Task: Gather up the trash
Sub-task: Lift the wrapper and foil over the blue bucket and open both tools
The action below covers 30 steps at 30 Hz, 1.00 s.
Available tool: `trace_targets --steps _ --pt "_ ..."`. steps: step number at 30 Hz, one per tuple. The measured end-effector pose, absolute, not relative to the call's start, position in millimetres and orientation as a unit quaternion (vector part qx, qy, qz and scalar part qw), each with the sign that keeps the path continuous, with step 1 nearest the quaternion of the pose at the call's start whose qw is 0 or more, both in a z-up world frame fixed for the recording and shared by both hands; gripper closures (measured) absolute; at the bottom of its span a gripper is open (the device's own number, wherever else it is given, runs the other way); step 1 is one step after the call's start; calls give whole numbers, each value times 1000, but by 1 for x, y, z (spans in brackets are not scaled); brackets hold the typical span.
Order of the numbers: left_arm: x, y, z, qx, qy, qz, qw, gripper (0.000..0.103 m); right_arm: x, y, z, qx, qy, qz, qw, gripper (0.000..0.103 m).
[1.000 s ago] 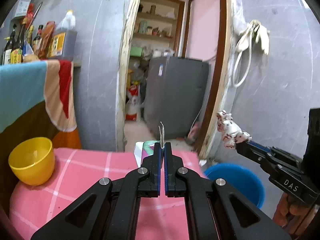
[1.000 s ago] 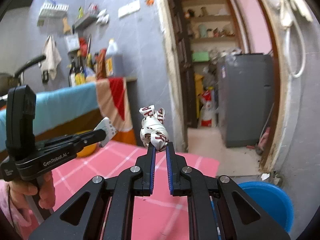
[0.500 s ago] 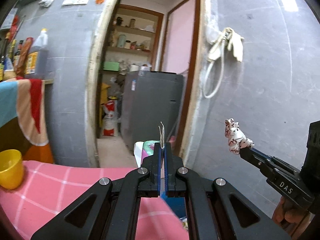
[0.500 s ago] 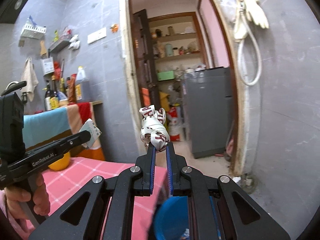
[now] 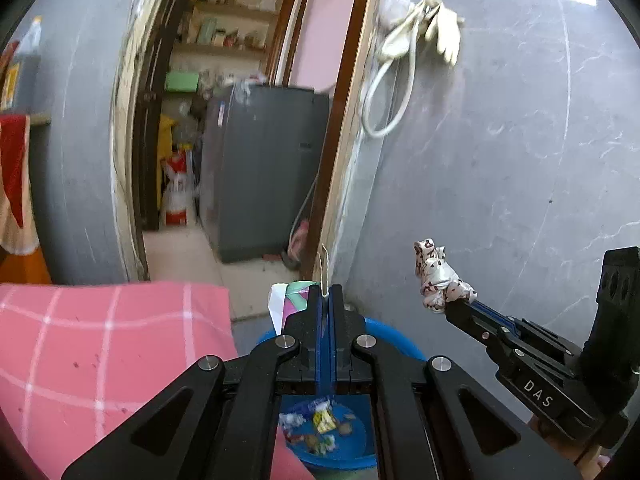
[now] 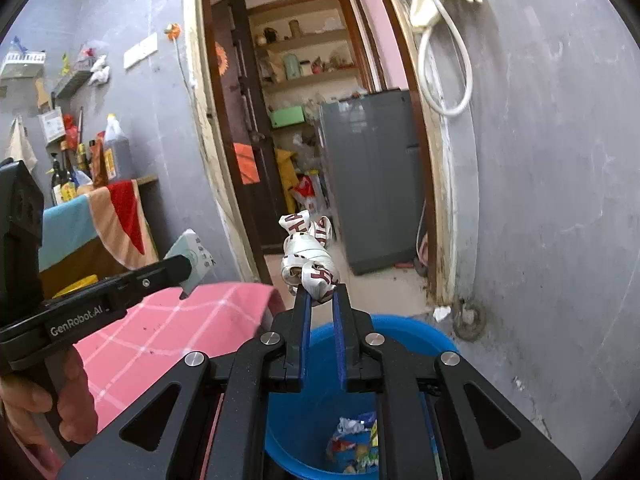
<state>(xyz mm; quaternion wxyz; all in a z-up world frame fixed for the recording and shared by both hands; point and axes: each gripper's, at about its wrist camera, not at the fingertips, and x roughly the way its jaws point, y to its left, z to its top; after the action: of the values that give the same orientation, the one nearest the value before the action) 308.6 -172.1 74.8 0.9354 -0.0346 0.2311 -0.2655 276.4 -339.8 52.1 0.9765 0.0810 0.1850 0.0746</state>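
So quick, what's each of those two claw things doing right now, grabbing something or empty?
Left gripper: closed on a flat green and white wrapper.
Right gripper: closed on a crumpled white wrapper with red lettering, above the blue bin.

A white wrapper (image 6: 309,258) with dark red letters, a blue bucket (image 6: 416,338), a pink cloth (image 5: 104,344) checked in white, a grey wall (image 5: 500,168), and black hand-held grippers with blue pads (image 6: 304,334)
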Motion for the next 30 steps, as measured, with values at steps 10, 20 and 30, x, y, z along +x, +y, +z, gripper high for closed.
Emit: trace_targets --steps 10,20,30 --pt "336 -184 47 -50 324 -269 906 101 294 -347 27 101 246 67 962 91" --pt "331 -175 42 -53 329 -264 905 79 291 -349 25 112 258 66 957 78" --pt "310 -150 62 -52 290 -244 924 51 269 -334 54 90 224 65 968 62"
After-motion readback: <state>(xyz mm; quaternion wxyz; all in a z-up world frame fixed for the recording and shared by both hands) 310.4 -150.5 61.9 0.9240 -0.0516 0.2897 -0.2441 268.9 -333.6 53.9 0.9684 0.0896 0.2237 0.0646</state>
